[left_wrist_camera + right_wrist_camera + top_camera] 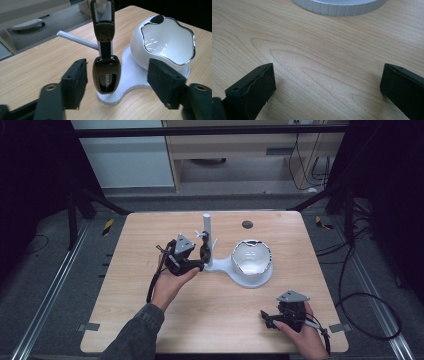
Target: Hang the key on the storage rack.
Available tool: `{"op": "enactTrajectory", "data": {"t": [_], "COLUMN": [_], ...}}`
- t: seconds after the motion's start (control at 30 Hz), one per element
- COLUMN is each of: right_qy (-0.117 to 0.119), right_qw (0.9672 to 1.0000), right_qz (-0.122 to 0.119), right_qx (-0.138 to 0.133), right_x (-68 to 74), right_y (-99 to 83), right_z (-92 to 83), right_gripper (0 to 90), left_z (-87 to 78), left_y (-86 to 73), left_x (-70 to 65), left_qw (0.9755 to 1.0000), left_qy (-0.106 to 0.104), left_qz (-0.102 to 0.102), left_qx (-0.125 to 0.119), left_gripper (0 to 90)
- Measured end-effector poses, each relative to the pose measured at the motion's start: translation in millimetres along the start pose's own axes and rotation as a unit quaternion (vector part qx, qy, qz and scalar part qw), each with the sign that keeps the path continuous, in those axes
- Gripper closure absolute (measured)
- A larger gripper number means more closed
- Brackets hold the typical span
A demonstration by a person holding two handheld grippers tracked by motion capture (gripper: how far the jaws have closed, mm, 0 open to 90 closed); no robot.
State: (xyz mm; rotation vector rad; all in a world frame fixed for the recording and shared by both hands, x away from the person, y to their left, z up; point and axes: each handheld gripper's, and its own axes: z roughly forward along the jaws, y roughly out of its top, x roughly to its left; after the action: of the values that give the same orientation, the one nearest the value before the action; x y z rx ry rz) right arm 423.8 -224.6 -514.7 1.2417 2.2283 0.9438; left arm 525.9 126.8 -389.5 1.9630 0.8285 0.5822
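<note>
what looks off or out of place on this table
Nothing stands out. The dark key fob hangs straight from the white stand, the bowl sits upright on its base, and nothing is spilled or broken.

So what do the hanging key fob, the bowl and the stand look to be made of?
Key fob: glossy dark plastic by its look, with sharp highlights and white lettering.
Bowl: smooth white glazed ceramic or hard plastic, I can't tell which; the wavy rim looks like mirror-bright chrome.
Stand: matte white plastic, with fine ridges along the base edge, possibly 3D printed.
</note>
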Motion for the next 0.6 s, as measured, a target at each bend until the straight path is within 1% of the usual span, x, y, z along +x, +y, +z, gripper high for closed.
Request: {"op": "enactTrajectory", "data": {"t": [0.03,0.07,0.1,0.17,0.2,0.27,0.3,0.37,0.4,0.43,0.47,0.5,0.6], "right_qy": [0.000,0.000,0.000,0.000,0.000,-0.001,-0.001,-0.001,-0.001,-0.001,-0.001,-0.001,-0.001], "right_qw": [1.0000,1.0000,1.0000,1.0000,1.0000,1.0000,1.0000,1.0000,1.0000,1.0000,1.0000,1.0000,1.0000], "right_qz": [0.000,0.000,0.000,0.000,0.000,0.001,0.001,0.001,0.001,0.001,0.001,0.000,0.000], "right_qx": [0.000,0.000,0.000,0.000,0.000,0.000,0.000,0.000,0.000,0.000,0.000,0.000,0.000], "right_x": [0.0,0.0,0.0,0.0,0.0,0.3,0.4,0.4,0.4,0.4,0.4,0.3,0.4], "right_y": [0.0,0.0,0.0,0.0,0.0,0.0,0.0,0.0,0.0,0.0,0.0,0.0,0.0], "right_z": [0.0,0.0,0.0,0.0,0.0,0.0,0.0,0.0,0.0,0.0,0.0,0.0,0.0], "right_gripper": [0.4,0.4,0.4,0.4,0.4,0.4,0.4,0.4,0.4,0.4,0.4,0.4,0.4], "left_z": [0.0,-2.2,-4.9,-6.7,-9.2,-14.1,-17.9,-20.1,-24.1,-24.1,-28.4,-30.3,-35.4], "left_y": [0.0,-0.7,-2.0,-3.2,-4.9,-8.0,-10.3,-11.5,-13.8,-13.8,-17.2,-19.2,-26.7], "left_x": [0.0,-0.9,-1.8,-2.3,-3.1,-5.2,-7.8,-9.2,-11.2,-11.2,-12.6,-13.1,-12.7], "left_qw": [1.0000,1.0000,0.9999,0.9999,0.9998,0.9998,0.9997,0.9996,0.9993,0.9993,0.9991,0.9991,0.9985], "left_qy": [0.000,0.005,0.006,0.006,0.007,0.001,-0.002,-0.005,-0.007,-0.007,-0.011,-0.013,-0.009], "left_qz": [0.000,0.005,0.008,0.007,0.006,0.002,0.007,0.010,0.018,0.018,0.022,0.022,0.034], "left_qx": [0.000,0.004,0.009,0.011,0.015,0.019,0.022,0.025,0.030,0.030,0.035,0.035,0.043], "left_gripper": [28.3,28.3,22.8,18.3,18.3,13.3,12.5,11.8,9.9,9.6,9.5,9.4,8.8]}}
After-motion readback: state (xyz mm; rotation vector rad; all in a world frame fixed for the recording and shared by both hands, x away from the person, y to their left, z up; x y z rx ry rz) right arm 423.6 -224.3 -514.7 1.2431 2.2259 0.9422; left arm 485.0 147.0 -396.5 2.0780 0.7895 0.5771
